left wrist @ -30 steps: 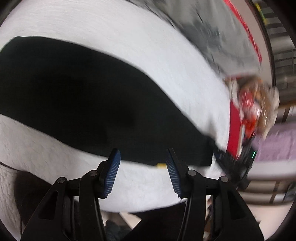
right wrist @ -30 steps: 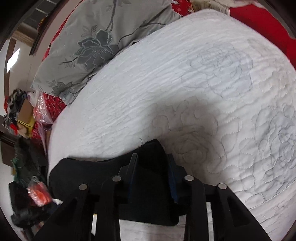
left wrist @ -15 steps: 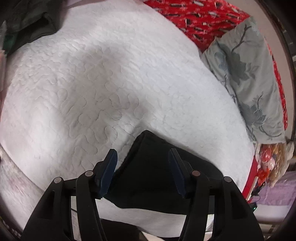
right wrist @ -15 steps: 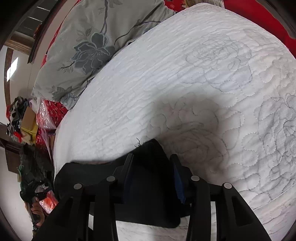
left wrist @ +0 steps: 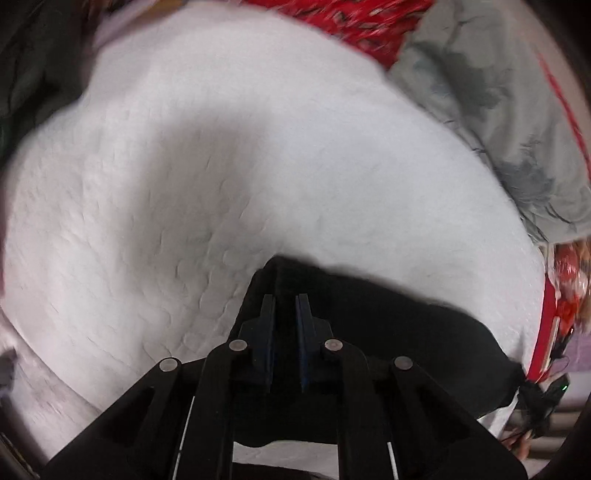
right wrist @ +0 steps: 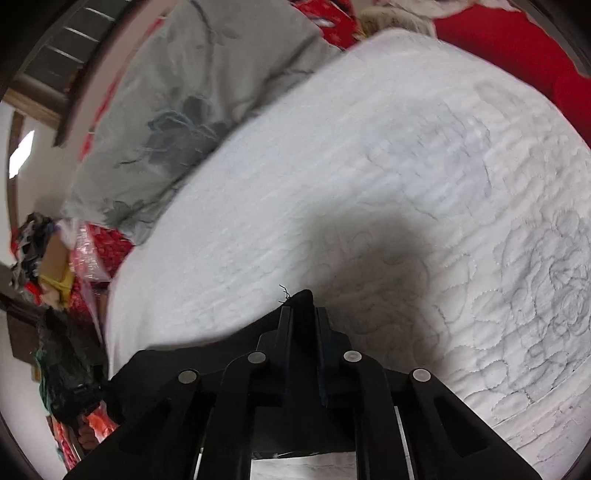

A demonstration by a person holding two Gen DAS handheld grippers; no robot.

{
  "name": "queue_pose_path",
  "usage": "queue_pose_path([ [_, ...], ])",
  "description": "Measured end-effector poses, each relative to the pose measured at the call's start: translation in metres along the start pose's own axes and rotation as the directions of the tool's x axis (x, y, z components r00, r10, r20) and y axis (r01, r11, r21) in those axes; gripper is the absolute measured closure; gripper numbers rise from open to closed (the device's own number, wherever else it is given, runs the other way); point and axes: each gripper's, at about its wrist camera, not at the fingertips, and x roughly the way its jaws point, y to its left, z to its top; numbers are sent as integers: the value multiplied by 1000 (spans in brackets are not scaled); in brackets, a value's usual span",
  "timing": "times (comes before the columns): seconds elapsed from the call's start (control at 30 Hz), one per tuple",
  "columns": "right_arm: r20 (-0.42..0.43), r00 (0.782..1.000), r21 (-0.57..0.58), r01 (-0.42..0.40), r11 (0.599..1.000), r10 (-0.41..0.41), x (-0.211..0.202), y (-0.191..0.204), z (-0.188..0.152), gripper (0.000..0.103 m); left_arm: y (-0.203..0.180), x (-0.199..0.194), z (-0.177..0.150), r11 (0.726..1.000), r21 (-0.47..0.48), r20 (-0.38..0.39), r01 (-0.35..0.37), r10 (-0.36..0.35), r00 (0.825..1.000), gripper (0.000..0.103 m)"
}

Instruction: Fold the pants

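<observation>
While the white quilt (left wrist: pixel 229 177) spreads wide and bare ahead of both grippers, its borders are crowded: in the left wrist view a grey flowered pillow (left wrist: pixel 495 110) lies far ahead to the right with red bedding (left wrist: pixel 354 22) beside it, and dark clothes (left wrist: pixel 33 70) sit ahead to the left. In the right wrist view the same pillow (right wrist: pixel 192 96) lies ahead to the left, a red cloth (right wrist: pixel 517 48) far ahead to the right, and a heap of clutter (right wrist: pixel 48 266) past the bed's left edge.

The black pants (left wrist: pixel 388 325) lie on the quilt right at the grippers. The left gripper (left wrist: pixel 285 301) is clenched on a raised corner of the cloth, which pokes up just past its fingertips — the rest of the pants run off to its right and back beneath it. The right gripper (right wrist: pixel 303 314) likewise pinches a peaked corner of the pants (right wrist: pixel 207 354), a loose thread sticking out at the tip; the cloth trails away to its left.

Half a second ago the left gripper stood spread wide over that corner with nothing between its fingers; now it has closed on it. The right gripper's fingers have drawn closer together on the cloth they already straddled.
</observation>
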Motion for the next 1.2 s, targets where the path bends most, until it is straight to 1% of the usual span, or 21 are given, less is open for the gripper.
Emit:
queue_pose_path([
  [0.07, -26, 1000, 29, 10, 1000, -9, 9, -7, -3, 91, 4, 0, -1, 1000, -23, 11, 5, -5, 1000, 95],
  [0.13, -20, 1000, 51, 3, 999, -2, 10, -11, -5, 86, 6, -3, -2, 999, -39, 11, 8, -8, 1000, 95],
  [0.17, -27, 1000, 49, 0, 999, 1, 9, -10, -4, 85, 6, -3, -2, 999, -39, 5, 6, -6, 1000, 94],
  [0.27, -45, 998, 6, 34, 999, -34, 5, -3, -4, 81, 14, -8, -4, 998, -62, -11, 17, -18, 1000, 93],
  [0.33, -43, 998, -9, 45, 999, -45, 0, -1, -6, 71, 20, -14, -7, 994, -104, -8, 37, -38, 999, 92],
  [0.4, -45, 999, -4, 31, 1000, -31, -8, -5, -8, 66, 25, -28, -14, 989, -144, 16, 40, -38, 999, 92],
  [0.47, -49, 999, 7, 15, 1000, -15, -15, -9, -9, 63, 19, -39, -24, 986, -151, 33, 66, -61, 998, 90],
  [0.53, -58, 998, 14, 7, 1000, -6, -20, -14, -8, 57, 3, -52, -47, 980, -139, 38, 141, -137, 990, 73],
  [0.57, -58, 998, 16, 6, 1000, -5, -24, -17, -7, 57, -7, -56, -58, 975, -129, 32, 182, -180, 983, 59],
  [0.6, -58, 998, 17, 4, 1000, -3, -25, -18, -6, 56, -27, -58, -76, 964, -111, 12, 241, -241, 970, 52],
  [0.67, -68, 998, 23, -2, 1000, 4, -28, -23, -4, 53, -60, -58, -101, 950, -67, -35, 305, -308, 951, 52],
  [0.77, -85, 996, 40, -33, 999, 36, -32, -28, -5, 51, -131, -41, -145, 923, -2, -152, 385, -381, 912, 52],
  [0.83, -95, 994, 37, -50, 998, 53, -34, -28, -6, 51, -181, -21, -174, 897, 5, -250, 442, -427, 869, 52],
  [0.87, -97, 993, 32, -57, 998, 60, -35, -29, -7, 51, -198, -12, -185, 890, -5, -288, 456, -438, 851, 52],
  [0.9, -99, 993, 30, -64, 998, 67, -37, -30, -8, 49, -220, 2, -199, 879, -43, -335, 476, -461, 821, 52],
  [1.0, -109, 990, 39, -90, 995, 94, -42, -38, -10, 44, -256, 30, -226, 854, -158, -391, 496, -516, 762, 52],
  [1.03, -115, 988, 45, -102, 994, 106, -42, -41, -10, 43, -264, 36, -230, 852, -177, -393, 493, -520, 758, 52],
  [1.07, -125, 984, 58, -120, 991, 126, -42, -46, -10, 42, -272, 42, -237, 855, -197, -393, 480, -518, 760, 52],
  [1.13, -138, 979, 80, -139, 987, 150, -40, -53, -10, 42, -278, 48, -246, 847, -240, -381, 474, -531, 757, 52],
  [1.17, -147, 974, 99, -158, 982, 171, -39, -58, -10, 42, -275, 48, -252, 838, -269, -377, 474, -545, 749, 52],
  [1.2, -151, 971, 112, -171, 979, 187, -37, -61, -9, 42, -278, 52, -257, 821, -314, -372, 477, -569, 734, 52],
])
